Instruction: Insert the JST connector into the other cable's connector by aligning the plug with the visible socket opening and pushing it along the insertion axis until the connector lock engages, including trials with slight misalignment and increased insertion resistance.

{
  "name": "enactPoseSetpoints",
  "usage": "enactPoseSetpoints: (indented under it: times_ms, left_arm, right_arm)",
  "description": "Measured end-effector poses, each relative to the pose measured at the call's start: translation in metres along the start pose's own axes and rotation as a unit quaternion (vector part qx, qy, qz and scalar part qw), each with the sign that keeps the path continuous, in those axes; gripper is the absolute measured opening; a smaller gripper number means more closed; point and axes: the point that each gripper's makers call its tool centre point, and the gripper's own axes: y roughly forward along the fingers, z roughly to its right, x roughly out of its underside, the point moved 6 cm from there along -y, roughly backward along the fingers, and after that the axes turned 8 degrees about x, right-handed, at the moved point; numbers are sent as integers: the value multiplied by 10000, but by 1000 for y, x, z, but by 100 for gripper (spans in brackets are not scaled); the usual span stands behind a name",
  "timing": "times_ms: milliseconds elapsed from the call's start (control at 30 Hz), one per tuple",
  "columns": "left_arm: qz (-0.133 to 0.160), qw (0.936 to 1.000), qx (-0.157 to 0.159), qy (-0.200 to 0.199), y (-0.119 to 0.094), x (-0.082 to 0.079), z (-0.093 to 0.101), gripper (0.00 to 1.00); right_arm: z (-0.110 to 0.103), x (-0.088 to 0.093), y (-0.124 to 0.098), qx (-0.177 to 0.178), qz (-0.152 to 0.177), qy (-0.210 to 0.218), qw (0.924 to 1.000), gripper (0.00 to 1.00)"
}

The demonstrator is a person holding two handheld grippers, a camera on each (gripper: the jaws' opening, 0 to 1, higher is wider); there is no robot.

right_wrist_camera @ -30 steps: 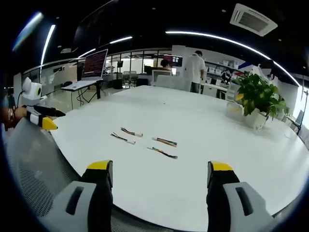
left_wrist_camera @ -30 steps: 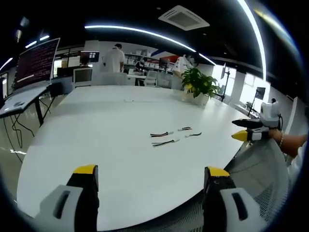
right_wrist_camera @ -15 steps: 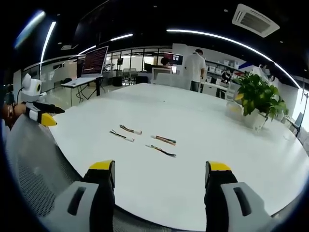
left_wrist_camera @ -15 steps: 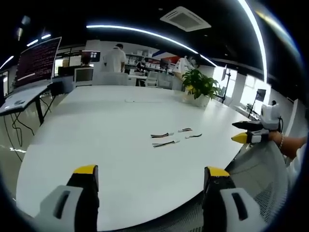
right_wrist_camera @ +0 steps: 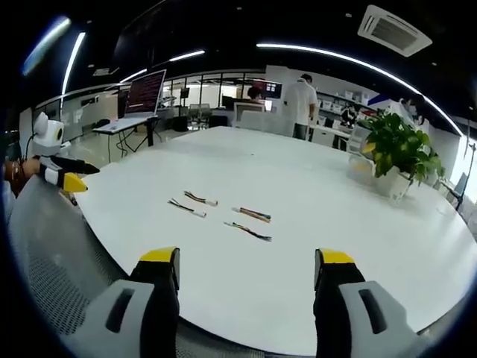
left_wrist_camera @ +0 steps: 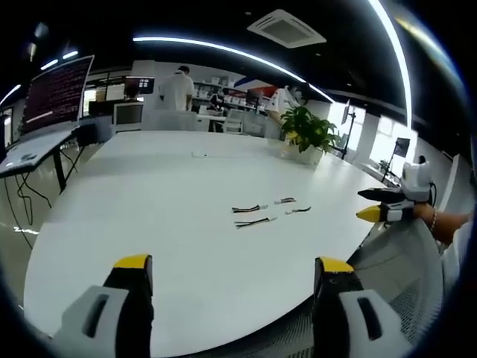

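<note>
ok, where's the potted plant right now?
The potted plant stands on the far right of the white table in the right gripper view, well beyond the four short cables, beside nothing else.

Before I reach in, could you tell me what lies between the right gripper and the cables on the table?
In the right gripper view, only bare white table lies between the right gripper and the four cables; its jaws are open and apart from them.

Bright ceiling light strips [left_wrist_camera: 223,49] arc from 10 to 2 o'clock in both views, casting soft glare on the white counter [right_wrist_camera: 298,194]. Window daylight [left_wrist_camera: 384,138] flares at 3 o'clock. Fisheye bending grows toward the edges; the far office is soft.
</note>
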Motion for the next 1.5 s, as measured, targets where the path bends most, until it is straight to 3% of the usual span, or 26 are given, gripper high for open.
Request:
enactPoseSetpoints:
  times_ms: [600,733,900,1100,1333,1367,1500]
  left_arm:
    - [-81,10000,-41,11,0,3,-1,89]
    - [92,9999,-60,-12,-2,-1,-2,89]
    - [8,9999,-133,71,-2,-1,-5,89]
    - [68,9996,-256,73,-3,-6,-11,90]
    - [-81,9996,-123,254,5,-12,-12,91]
    - [-218,9993,-78,299,7,-12,-12,91]
    - [-189,9993,3,318,13,-18,-15,92]
  right_arm:
    - [1,5,1,-69,-96,-65,9999,74]
    - [4,2,0,-28,11,161,9999,74]
    - [3,7,5,-180,-368,290,9987,77]
    - [2,7,4,-197,-448,343,9982,79]
    - [2,7,4,-258,-531,456,9972,79]
    - [2,7,4,-291,-570,450,9969,79]
    - [1,8,5,-420,-689,495,9955,78]
